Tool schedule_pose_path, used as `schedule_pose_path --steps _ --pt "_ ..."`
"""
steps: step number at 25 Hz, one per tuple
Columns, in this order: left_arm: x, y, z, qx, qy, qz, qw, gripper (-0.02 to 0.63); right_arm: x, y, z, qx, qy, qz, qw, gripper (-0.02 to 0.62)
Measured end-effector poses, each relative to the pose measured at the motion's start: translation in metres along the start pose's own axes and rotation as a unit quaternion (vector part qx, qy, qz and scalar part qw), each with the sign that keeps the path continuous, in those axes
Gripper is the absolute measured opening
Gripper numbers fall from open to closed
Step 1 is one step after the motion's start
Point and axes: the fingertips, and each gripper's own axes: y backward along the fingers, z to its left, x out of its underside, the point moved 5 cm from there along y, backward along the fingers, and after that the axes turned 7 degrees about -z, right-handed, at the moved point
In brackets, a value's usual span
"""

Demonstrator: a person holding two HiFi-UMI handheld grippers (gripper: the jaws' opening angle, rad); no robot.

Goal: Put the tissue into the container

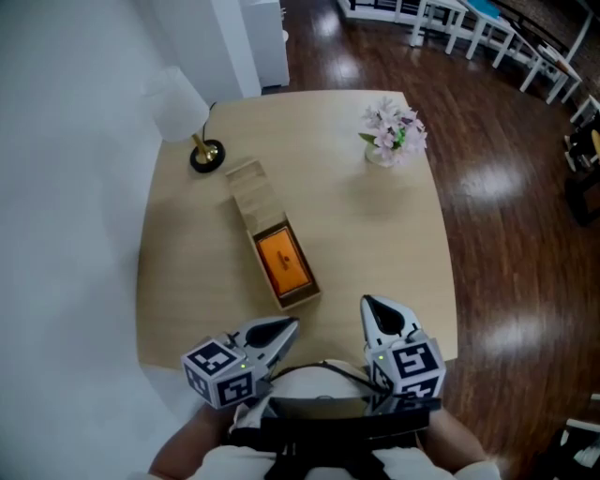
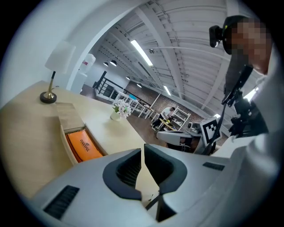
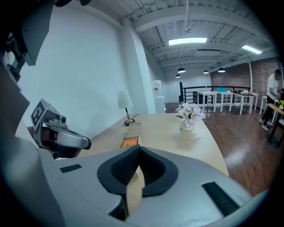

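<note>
A long wooden container (image 1: 272, 246) lies slantwise on the round table (image 1: 375, 253), its sliding lid (image 1: 251, 190) pushed toward the far end. An orange tissue pack (image 1: 283, 261) lies inside its open near half; the pack (image 2: 83, 146) and container (image 3: 129, 141) also show in the gripper views. My left gripper (image 1: 291, 323) hovers at the table's near edge, just short of the container's near end, shut with nothing in it. My right gripper (image 1: 366, 302) hangs to the right of it, also shut and empty.
A lamp with a white shade (image 1: 176, 103) and dark round base (image 1: 207, 156) stands at the far left. A small vase of pink flowers (image 1: 395, 133) is at the far right. White tables (image 1: 487, 28) stand on the dark wood floor beyond.
</note>
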Motion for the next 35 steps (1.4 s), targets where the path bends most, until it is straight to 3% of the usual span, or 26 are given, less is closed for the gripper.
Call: schedule_pose_path --steps 5,12,35 --pt "-0.0007 0.0067 -0.0017 -0.021 -0.019 -0.012 0.9995 0.012 -0.0007 0.0066 -0.0013 0.003 -0.006 -0.002 1.000 0.000" --pt "0.0007 0.0097 0.0017 -0.035 -0.008 -0.017 0.9992 0.012 0.0017 0.0077 -0.0006 0.001 -0.012 0.000 1.000 0.000" --pt "0.0025 0.0083 0.0016 -0.034 -0.009 -0.007 0.9994 0.014 0.0045 0.0012 0.0080 -0.025 0.006 0.012 1.000 0.000"
